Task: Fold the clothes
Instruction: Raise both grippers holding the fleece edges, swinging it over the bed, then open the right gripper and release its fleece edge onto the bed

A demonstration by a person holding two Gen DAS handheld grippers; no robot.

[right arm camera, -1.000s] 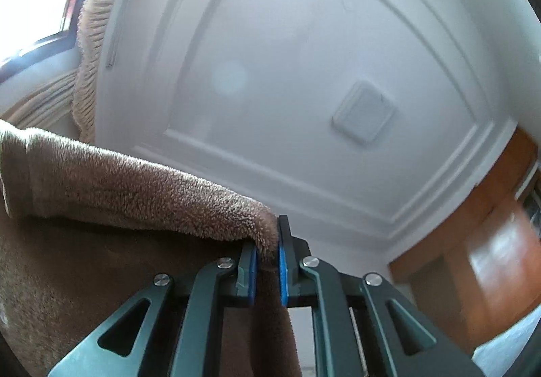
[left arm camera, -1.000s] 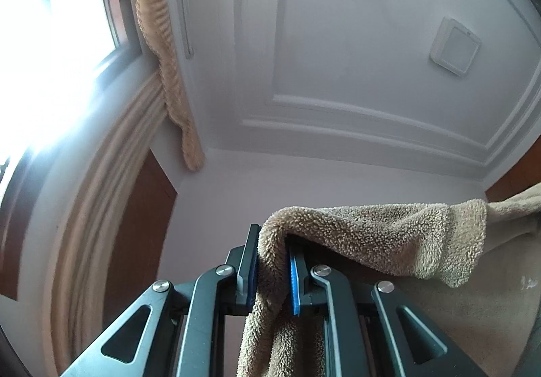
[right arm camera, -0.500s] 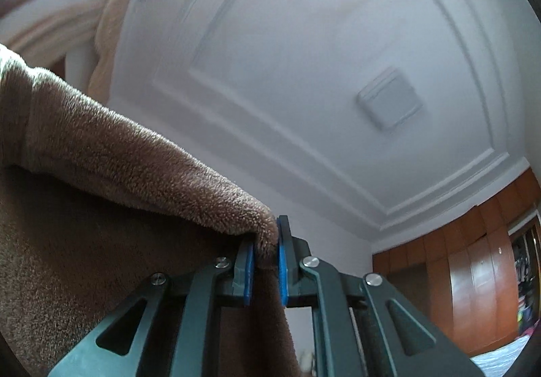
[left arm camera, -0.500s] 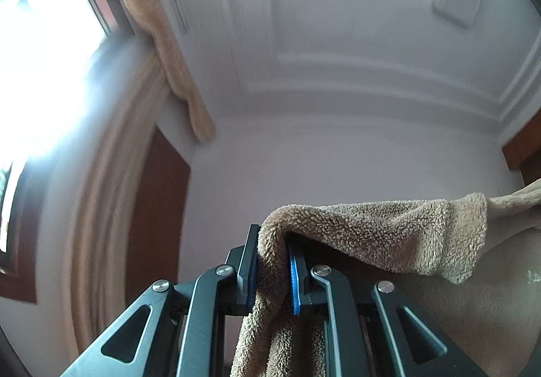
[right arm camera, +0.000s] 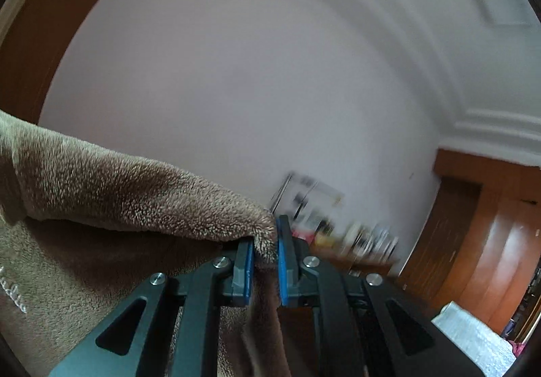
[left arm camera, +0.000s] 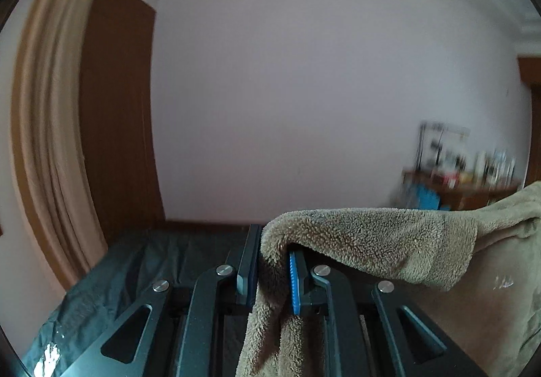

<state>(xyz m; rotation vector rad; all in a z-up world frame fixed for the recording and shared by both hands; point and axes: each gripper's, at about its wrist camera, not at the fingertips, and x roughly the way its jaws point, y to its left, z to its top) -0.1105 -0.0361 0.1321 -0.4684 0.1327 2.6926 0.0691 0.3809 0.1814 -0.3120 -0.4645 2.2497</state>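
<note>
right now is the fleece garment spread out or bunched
Spread: the fleece garment hangs stretched between left gripper and right gripper.

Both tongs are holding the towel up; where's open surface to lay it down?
The dark sheet ahead of the left tongs, between the wooden panel and the towel, looks bare. The far shelf is cluttered. Under the right tongs, the surface is hidden.

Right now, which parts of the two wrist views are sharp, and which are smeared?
Left wrist view: the fleece garment and left gripper are sharp; the cluttered shelf is motion-smeared. Right wrist view: garment and right gripper are crisp; the shelf clutter behind is streaked, wall edges bowed by fisheye.
</note>
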